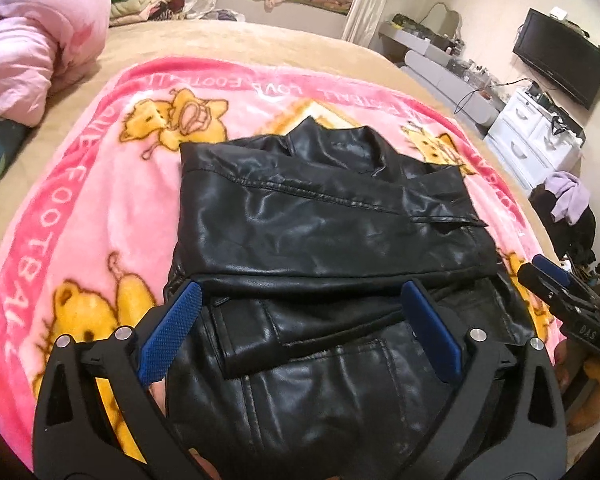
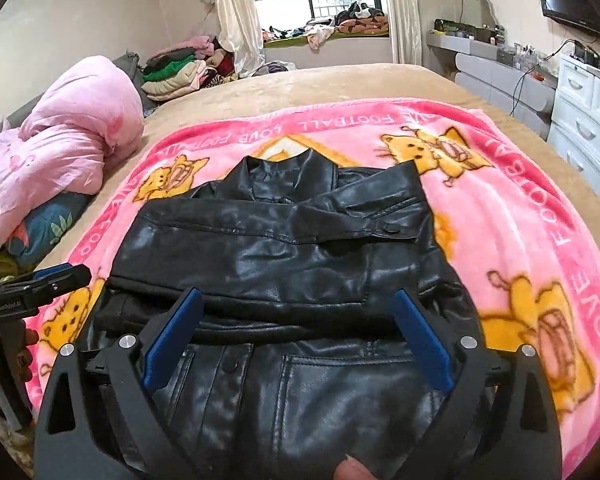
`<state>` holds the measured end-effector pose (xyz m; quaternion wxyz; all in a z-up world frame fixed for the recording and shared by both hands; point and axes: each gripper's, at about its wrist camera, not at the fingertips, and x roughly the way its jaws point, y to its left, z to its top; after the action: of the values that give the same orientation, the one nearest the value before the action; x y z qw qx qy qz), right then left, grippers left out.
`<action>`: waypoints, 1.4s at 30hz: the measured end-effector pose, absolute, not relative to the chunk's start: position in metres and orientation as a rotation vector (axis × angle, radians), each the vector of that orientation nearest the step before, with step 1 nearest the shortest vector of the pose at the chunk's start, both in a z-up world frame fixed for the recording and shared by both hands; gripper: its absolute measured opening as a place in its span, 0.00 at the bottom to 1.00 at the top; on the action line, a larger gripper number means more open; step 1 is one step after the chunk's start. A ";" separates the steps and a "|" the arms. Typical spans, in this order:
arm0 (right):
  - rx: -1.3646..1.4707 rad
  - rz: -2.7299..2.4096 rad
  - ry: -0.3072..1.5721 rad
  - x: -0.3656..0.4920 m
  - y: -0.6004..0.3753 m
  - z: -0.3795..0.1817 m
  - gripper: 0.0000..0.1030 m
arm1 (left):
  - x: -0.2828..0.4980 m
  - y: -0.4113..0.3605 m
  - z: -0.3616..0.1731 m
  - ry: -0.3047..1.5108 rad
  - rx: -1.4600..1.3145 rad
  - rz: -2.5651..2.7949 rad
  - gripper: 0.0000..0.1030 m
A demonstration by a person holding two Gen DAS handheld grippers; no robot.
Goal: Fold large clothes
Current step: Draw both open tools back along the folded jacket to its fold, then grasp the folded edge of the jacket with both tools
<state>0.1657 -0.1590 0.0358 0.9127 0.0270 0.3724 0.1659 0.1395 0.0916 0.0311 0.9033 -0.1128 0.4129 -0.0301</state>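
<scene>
Both grippers hover over near hem of black leather jacket (image 1: 324, 240): left gripper (image 1: 300, 332) jaws apart, nothing held; right gripper (image 2: 296, 336) same, jaws wide apart. Jacket lies flat on pink blanket (image 2: 520, 208) on bed (image 2: 340, 80), sleeves folded across front, collar at far end.

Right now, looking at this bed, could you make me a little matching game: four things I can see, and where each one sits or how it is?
Things:
1. black leather jacket
2. pink cartoon blanket
3. pink quilt
4. television

Descriptions:
A. bunched up at the bed's edge
B. mounted on the wall
C. sleeves folded across its body
D. spread flat under the jacket

Pairs: 1-C, 2-D, 3-A, 4-B
</scene>
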 end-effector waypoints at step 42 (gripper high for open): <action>0.042 0.331 0.846 0.050 -0.265 0.019 0.93 | -0.001 0.111 0.002 0.957 -0.250 0.065 0.91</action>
<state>0.0504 -0.2654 0.0188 0.8984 0.0204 0.4086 0.1597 -0.0006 0.1114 0.0017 0.8797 -0.1199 0.4590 0.0312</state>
